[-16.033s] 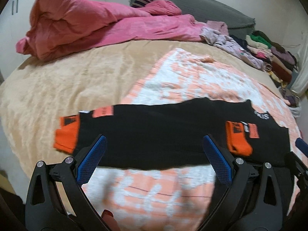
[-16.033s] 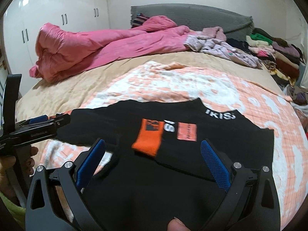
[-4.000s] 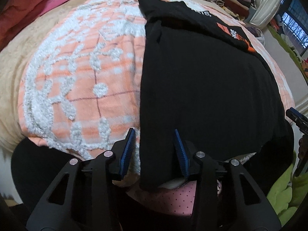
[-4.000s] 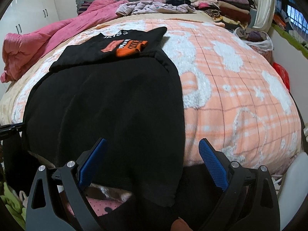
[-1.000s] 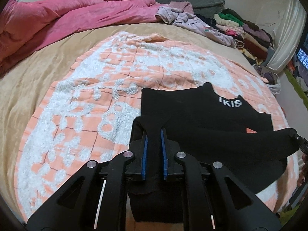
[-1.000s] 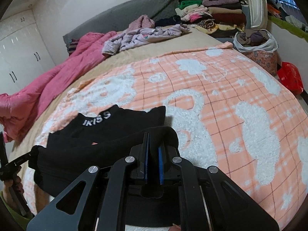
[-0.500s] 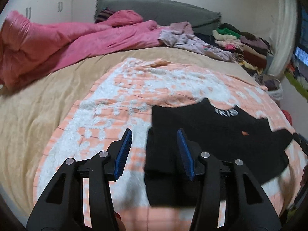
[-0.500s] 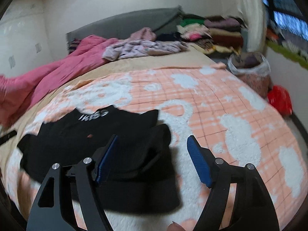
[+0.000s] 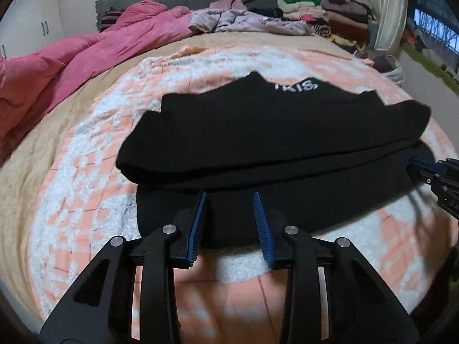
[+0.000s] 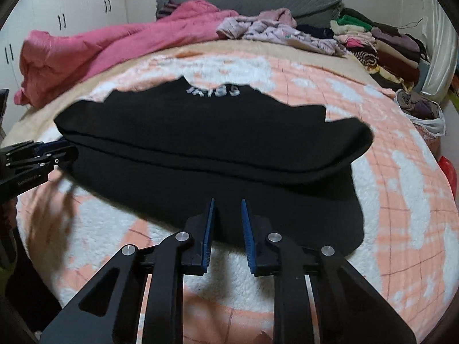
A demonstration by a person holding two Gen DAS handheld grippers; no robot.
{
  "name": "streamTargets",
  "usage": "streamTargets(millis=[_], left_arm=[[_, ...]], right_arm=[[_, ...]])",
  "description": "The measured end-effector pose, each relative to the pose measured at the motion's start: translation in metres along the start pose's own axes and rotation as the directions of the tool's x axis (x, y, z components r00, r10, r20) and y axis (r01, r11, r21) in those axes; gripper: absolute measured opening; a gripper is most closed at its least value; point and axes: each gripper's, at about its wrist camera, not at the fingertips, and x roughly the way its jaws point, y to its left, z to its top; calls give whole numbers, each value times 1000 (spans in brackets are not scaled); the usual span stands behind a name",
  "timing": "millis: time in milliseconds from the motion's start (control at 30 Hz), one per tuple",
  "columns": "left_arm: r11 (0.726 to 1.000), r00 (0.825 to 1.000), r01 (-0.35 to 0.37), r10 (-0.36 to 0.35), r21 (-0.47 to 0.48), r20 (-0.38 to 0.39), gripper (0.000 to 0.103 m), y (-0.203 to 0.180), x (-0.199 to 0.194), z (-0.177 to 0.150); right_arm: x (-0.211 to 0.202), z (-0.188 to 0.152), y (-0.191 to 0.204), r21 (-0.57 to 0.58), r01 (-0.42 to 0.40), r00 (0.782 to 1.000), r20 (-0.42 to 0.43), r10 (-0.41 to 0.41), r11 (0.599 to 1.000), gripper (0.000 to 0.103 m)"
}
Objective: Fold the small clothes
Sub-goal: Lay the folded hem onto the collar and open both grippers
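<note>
Dim indoor light on both my wrist feeds, with heavy fisheye bending and a bit of motion smear.

Light looks soft and overhead; I get glare on the glossy wardrobe doors (image 10: 57,14) and cold daylight at the window (image 9: 436,37) far right. The black garment (image 9: 272,143) reads as one flat dark mass, folds barely showing, and its white lettering is smeared on the right feed. A blurred shadow streaks the blanket (image 10: 401,200) at the left edge of that feed. Corners go black, and the bed bulges like a dome. My left gripper (image 9: 229,197) and right gripper (image 10: 227,200) sit sharp, with bright spots on their screws.
</note>
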Motion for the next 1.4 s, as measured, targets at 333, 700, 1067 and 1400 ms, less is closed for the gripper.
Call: streamTargets(millis=[333,700,1067,1400], left_arm=[[999,998,-35,35,1,48,27,0,17,25],[997,999,-50,51,-65,13,31,25,52,68],[983,997,-73,77,-169,17,31,51,74,97],[956,995,-85,97,-282,29,48,83,68,96]], right_arm=[[25,27,-5,-12,30,999,15,-30,999,16],[63,69,-24,53,9,1000,9,-10,999,16],[85,100,-61,161,35,999,36,-41,986,17],[57,88,-103,206,114,988,81,-133,972,39]])
